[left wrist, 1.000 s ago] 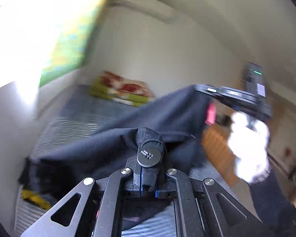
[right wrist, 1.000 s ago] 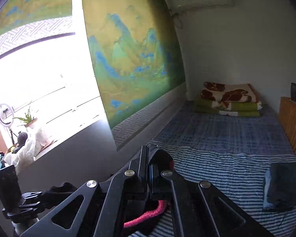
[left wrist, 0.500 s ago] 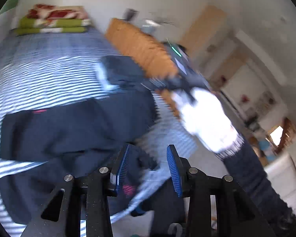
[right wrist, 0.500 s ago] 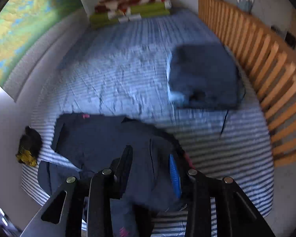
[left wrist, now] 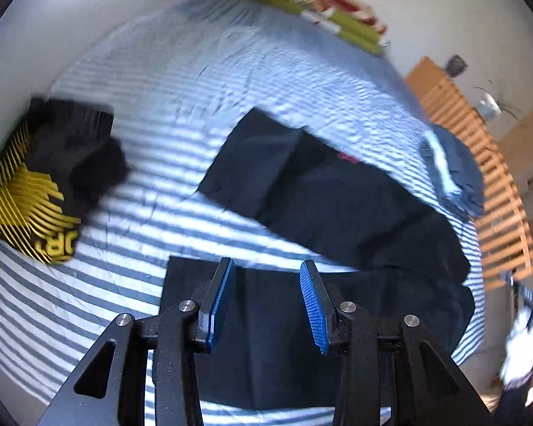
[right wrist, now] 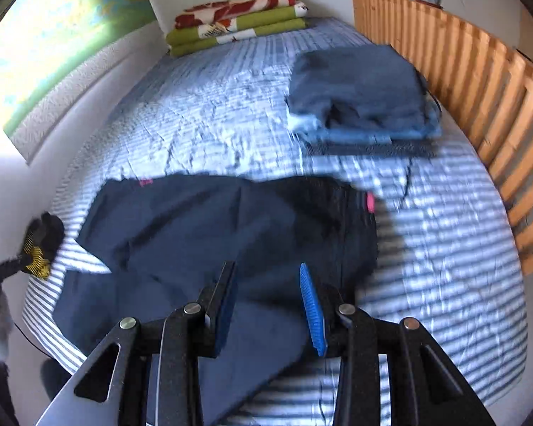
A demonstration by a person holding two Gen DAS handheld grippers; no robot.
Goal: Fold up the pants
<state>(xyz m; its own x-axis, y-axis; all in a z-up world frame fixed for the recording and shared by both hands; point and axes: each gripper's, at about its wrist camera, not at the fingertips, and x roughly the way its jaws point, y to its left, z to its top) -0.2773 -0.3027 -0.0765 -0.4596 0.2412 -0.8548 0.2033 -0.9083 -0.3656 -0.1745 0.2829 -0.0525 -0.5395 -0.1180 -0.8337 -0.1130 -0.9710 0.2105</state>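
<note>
At the far left of the bed (left wrist: 181, 81), against the wall, a black garment (left wrist: 53, 174) with yellow print is lying bunched up. Moving right, the left tongs (left wrist: 266, 301) are hovering over the near edge of the bed, tilted downward, with their blue pads (left wrist: 220, 298) spread apart and nothing between them. Directly beneath them the dark pants (left wrist: 337, 206) are lying on the striped sheet: one leg is stretching away toward the left-centre of the bed, while the other is running along the near edge under the tongs.

In the right wrist view, the pants (right wrist: 202, 234) are spreading across the middle of the bed, with the waist end toward the right, where a small pink tag is showing. The right tongs (right wrist: 268, 305) are also pointing down at the fabric, hanging above the near part of the pants, jaws wide open and empty. At the left edge of this view a blurred glove and the other tool are showing faintly.

Further right and beyond the pants, a folded blue stack (right wrist: 362, 96) is sitting near the wooden rail (right wrist: 479, 81). At the head of the bed, folded blankets (right wrist: 238, 17) in green and red are resting against the wall.
</note>
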